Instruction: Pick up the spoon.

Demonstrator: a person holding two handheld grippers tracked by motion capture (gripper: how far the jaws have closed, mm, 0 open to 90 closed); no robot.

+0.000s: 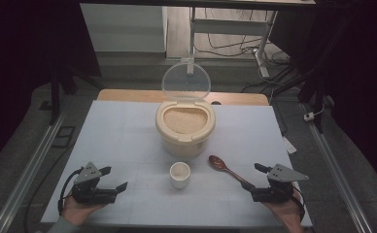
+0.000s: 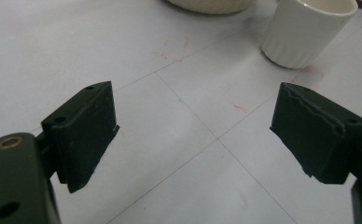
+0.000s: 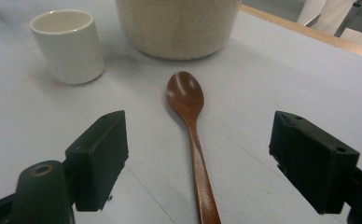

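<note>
Lying flat: glossy wooden spoon (image 3: 191,126); ribbed white ceramic cup (image 3: 68,44) nearby.

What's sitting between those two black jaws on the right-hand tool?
The wooden spoon lies on the table between the right gripper's open jaws, untouched, bowl pointing toward the rice container. The right gripper view shows it.

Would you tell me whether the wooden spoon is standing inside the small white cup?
No, the wooden spoon lies flat on the table beside the cup.
</note>
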